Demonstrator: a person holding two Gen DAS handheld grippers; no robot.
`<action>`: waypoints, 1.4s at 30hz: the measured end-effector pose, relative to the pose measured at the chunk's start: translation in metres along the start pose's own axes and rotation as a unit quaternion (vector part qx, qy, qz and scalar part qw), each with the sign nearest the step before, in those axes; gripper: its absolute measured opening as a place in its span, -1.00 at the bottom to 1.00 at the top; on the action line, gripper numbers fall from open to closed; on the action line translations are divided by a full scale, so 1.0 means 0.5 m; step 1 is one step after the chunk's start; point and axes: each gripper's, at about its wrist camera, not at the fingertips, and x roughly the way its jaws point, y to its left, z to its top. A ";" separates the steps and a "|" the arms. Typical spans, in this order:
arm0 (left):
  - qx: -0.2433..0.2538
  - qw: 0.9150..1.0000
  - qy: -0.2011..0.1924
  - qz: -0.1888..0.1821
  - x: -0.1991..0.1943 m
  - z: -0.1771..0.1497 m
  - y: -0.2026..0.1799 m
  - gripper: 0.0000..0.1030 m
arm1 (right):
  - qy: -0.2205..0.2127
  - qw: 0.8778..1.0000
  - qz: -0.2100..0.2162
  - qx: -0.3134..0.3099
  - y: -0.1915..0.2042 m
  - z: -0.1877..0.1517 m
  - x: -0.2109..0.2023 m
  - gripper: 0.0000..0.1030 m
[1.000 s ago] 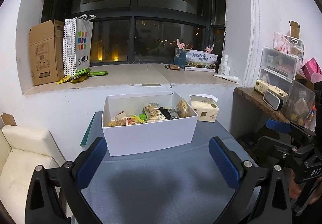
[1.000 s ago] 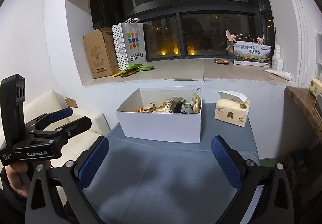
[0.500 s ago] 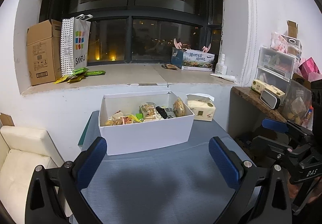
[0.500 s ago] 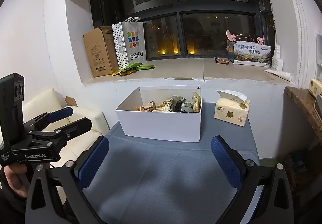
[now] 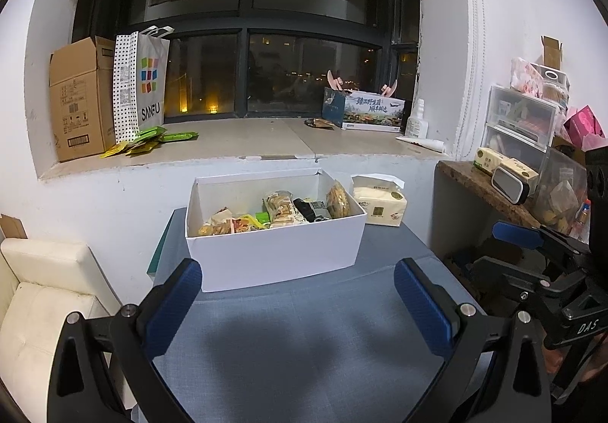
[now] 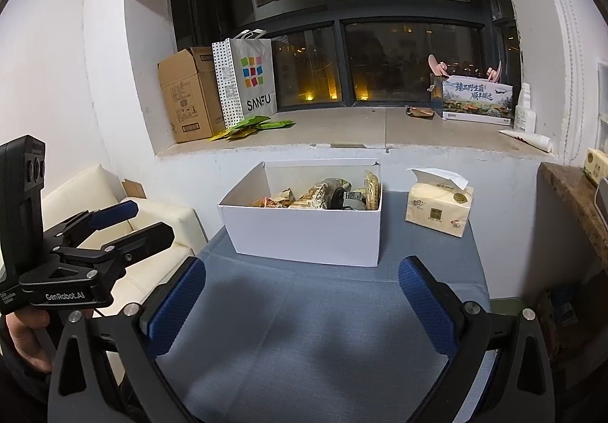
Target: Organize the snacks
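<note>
Ahead of both wide-spread, empty grippers, left gripper (image 5: 298, 303) and right gripper (image 6: 302, 305), sits the snack box (image 5: 273, 255), long axis crosswise, about equally near.

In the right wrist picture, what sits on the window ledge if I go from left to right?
cardboard box → SANFU bag → green packets → small brown packet → picture box → white bottle
</note>
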 end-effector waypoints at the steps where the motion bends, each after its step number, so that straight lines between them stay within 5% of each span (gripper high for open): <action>1: 0.000 1.000 0.001 0.000 0.000 0.000 -0.001 1.00 | 0.000 1.000 0.001 0.000 -0.001 0.000 -0.001 1.00; 42: 0.001 1.000 0.006 -0.005 0.009 -0.003 0.004 1.00 | 0.001 1.000 0.002 -0.003 -0.001 0.002 0.004 1.00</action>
